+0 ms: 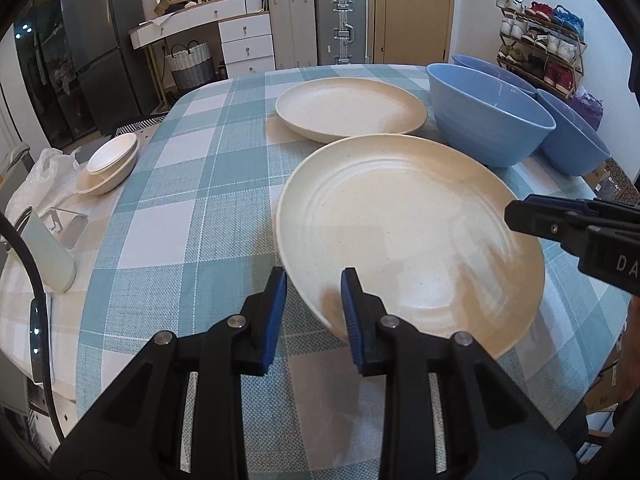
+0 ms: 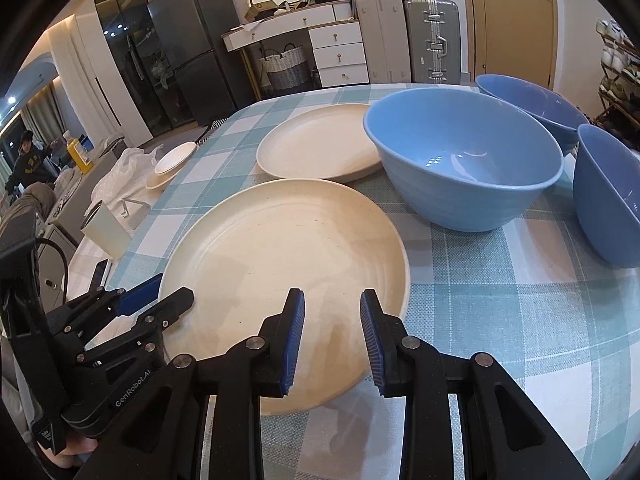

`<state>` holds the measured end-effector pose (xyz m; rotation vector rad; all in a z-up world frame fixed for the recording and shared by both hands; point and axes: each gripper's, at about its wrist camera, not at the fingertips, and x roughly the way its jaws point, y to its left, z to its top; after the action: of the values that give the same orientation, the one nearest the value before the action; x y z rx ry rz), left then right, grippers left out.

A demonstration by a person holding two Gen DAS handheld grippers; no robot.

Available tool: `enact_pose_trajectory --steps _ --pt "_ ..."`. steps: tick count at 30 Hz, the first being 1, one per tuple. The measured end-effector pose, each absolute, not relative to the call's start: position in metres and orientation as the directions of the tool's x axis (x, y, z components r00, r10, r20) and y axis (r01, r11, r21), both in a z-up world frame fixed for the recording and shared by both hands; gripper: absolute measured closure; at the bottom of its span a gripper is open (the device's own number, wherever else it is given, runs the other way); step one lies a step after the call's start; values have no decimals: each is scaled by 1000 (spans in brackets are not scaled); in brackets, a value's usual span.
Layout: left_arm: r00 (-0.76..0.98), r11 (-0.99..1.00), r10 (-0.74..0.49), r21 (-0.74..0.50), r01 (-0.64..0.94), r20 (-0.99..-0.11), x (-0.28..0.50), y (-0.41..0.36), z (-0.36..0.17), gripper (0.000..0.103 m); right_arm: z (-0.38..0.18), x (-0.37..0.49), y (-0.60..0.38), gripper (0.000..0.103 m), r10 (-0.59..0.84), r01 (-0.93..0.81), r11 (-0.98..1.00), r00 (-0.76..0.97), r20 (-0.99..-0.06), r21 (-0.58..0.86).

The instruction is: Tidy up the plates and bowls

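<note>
A large cream plate (image 1: 400,232) (image 2: 280,260) lies nearest on the checked tablecloth (image 1: 192,208); its near edge looks slightly raised. My left gripper (image 1: 314,276) (image 2: 174,286) straddles its left rim, one finger on the plate, one outside, jaws narrow. My right gripper (image 2: 332,298) (image 1: 516,214) holds the near right rim the same way. A second cream plate (image 1: 352,108) (image 2: 320,148) sits behind. Three blue bowls (image 1: 488,120) (image 2: 460,160) stand at the right.
Two small cream dishes (image 1: 108,164) (image 2: 172,160) are stacked at the table's left edge, beside a white plastic bag (image 1: 44,176), a metal stand (image 1: 68,224) and a pale cup (image 1: 48,256). Drawers and suitcases stand beyond the table. A person (image 2: 24,156) is far left.
</note>
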<state>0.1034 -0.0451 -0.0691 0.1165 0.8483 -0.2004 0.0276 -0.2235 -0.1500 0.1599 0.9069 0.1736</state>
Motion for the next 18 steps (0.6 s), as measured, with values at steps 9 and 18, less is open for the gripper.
enact_pose_trajectory --steps 9,18 --pt "648 971 -188 -42 234 -738 98 -37 -58 28 -144 27 -231 33 267 -88 958 633 -727 274" --pt "663 966 -226 -77 246 -714 94 -34 -44 3 -137 31 -231 6 275 -95 954 650 -708 284"
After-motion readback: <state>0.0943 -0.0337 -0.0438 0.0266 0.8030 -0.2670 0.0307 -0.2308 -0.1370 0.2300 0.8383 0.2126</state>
